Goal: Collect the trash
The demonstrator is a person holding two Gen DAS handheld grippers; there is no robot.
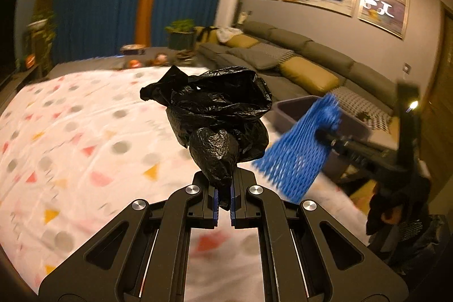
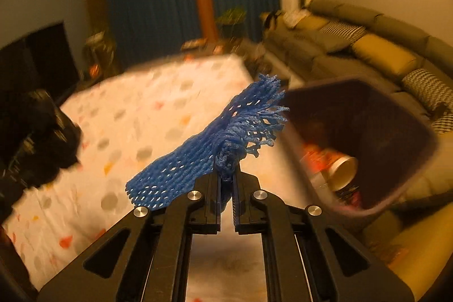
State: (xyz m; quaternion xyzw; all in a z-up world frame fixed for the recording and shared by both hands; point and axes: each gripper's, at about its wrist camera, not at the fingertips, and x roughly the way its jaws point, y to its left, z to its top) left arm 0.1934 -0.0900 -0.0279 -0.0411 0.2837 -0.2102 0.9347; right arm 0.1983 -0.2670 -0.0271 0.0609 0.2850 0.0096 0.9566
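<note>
Pinching a crumpled black plastic bag point(image 1: 215, 115) by its twisted end, the left claw point(image 1: 223, 198) is nearly closed, its jaws pressed on the plastic, and holds it up over a tabletop point(image 1: 70, 132) covered in a white cloth with coloured shapes. The right claw point(image 2: 226, 188) is likewise clamped, gripping a blue foam net sleeve point(image 2: 209, 154) by a bunched fold, so the frayed end fans out far right and the flat end droops near left.

To the right of the tabletop sits a dark bin point(image 2: 396, 149), tilted in the right wrist view, just beyond the sleeve's frayed end. A grey sofa point(image 1: 311, 55) with mustard cushions runs along the right wall; blue curtains point(image 1: 99, 4) hang at the far end.

Only the right wrist view looks into the bin, where a can-like cylinder point(image 2: 339, 169) and red-orange wrappers lie, blurred. Only the left wrist view shows both held items together, the sleeve point(image 1: 300, 146) to the right of the bag, in front of the bin's rim point(image 1: 294, 106).
</note>
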